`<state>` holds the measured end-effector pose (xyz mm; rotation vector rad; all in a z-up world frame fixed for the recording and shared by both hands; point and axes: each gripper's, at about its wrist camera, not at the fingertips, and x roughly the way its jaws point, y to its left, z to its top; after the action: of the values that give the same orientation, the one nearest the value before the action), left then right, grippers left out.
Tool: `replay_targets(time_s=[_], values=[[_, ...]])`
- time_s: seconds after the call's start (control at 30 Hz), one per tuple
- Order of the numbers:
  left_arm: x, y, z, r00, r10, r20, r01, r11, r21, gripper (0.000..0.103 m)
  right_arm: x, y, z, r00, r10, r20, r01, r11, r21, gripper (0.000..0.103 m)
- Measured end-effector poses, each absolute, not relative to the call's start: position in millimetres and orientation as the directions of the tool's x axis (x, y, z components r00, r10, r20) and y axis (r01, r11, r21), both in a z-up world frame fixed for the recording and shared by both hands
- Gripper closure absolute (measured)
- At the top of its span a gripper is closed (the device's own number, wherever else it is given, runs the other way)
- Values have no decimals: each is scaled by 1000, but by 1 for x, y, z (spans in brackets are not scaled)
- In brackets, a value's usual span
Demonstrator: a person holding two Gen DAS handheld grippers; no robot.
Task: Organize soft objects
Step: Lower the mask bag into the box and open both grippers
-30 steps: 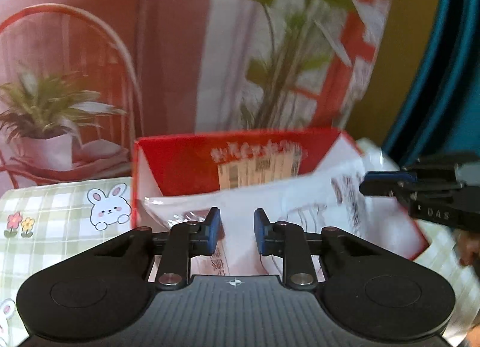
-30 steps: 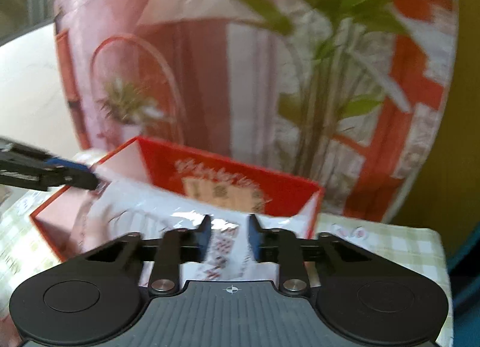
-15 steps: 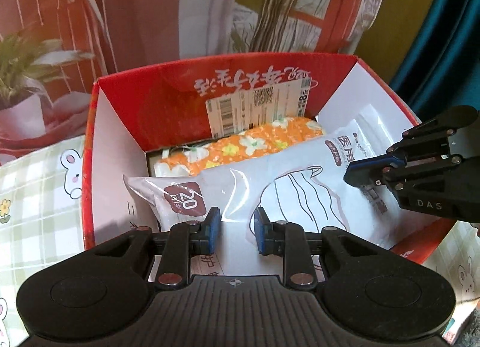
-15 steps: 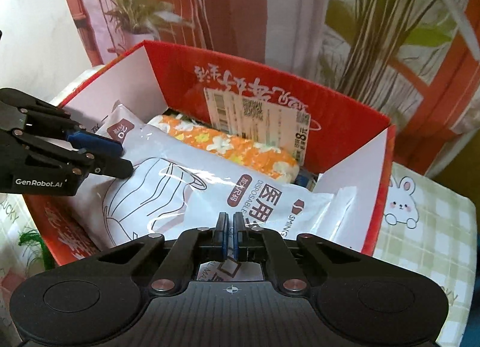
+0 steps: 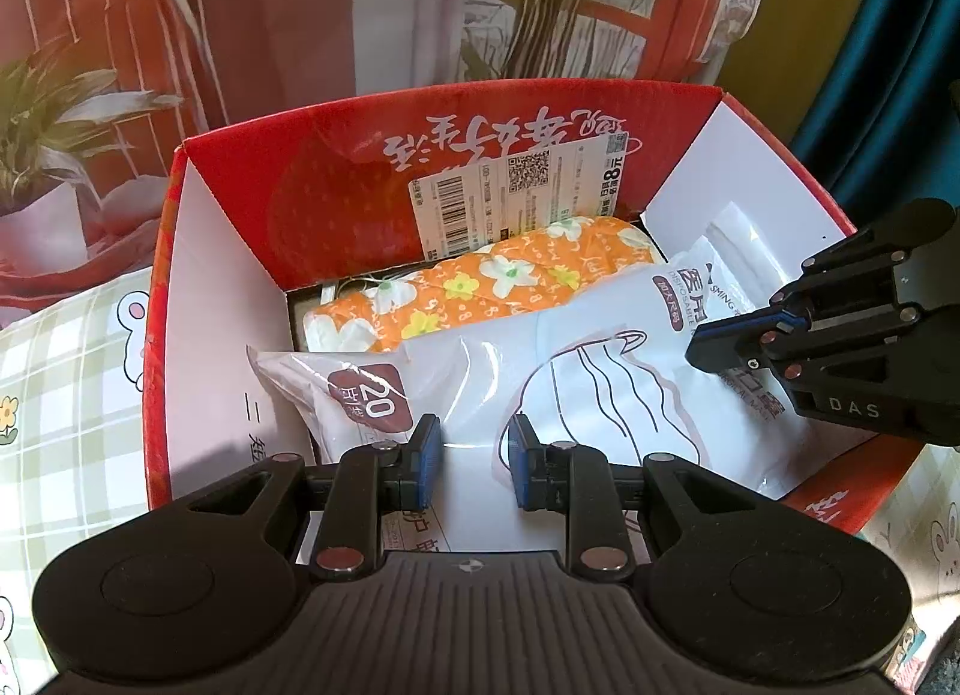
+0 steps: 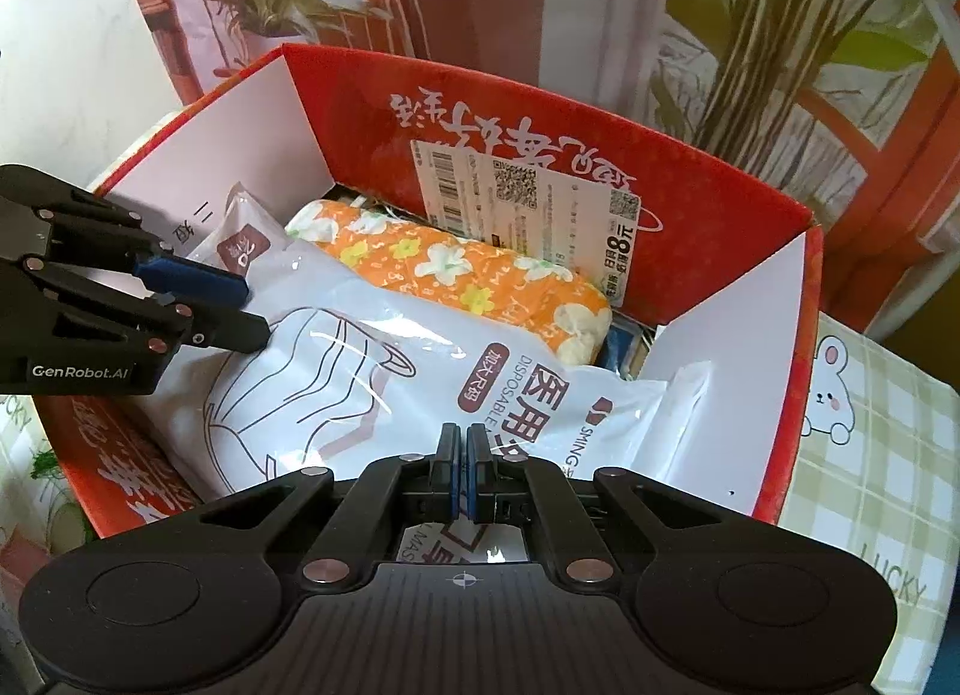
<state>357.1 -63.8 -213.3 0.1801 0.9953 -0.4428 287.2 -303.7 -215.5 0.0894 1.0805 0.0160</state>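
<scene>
1. The worktop cloth point(image 5: 66, 395), green check printed with rabbits, shows at the far left of the left wrist view, under the red box point(image 5: 157, 335).
2. The red box stands open with white inner walls; a barcode label point(image 5: 516, 197) is stuck on its far inside wall.
3. A white mask pack point(image 5: 600, 383) marked "20" lies across the top of the box's contents, its left end near the left wall and its right end by the right wall.
4. Behind it, against the far wall, lies an orange flowered pack point(image 5: 498, 287), partly covered by the white pack.
5. The left gripper point(image 5: 474, 458) hangs over the near left part of the white pack, fingers point(image 5: 427, 455) parted a little way. The pack shows in the gap, but whether the pads press it cannot be told.
6. The right gripper point(image 6: 461, 470) is over the pack's right part, its fingers point(image 6: 447, 473) closed together; whether a fold of wrapper is pinched between them cannot be told.
7. In the right wrist view, rabbit-print cloth point(image 6: 864, 455) continues to the right of the box.
</scene>
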Motion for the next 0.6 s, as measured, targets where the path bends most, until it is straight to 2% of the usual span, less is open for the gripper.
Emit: replay_targets(time_s=[0.6], values=[[337, -55, -196, 508, -271, -818, 409, 911, -48, 75, 274, -301, -211, 492, -7, -871, 108, 993, 53, 99]])
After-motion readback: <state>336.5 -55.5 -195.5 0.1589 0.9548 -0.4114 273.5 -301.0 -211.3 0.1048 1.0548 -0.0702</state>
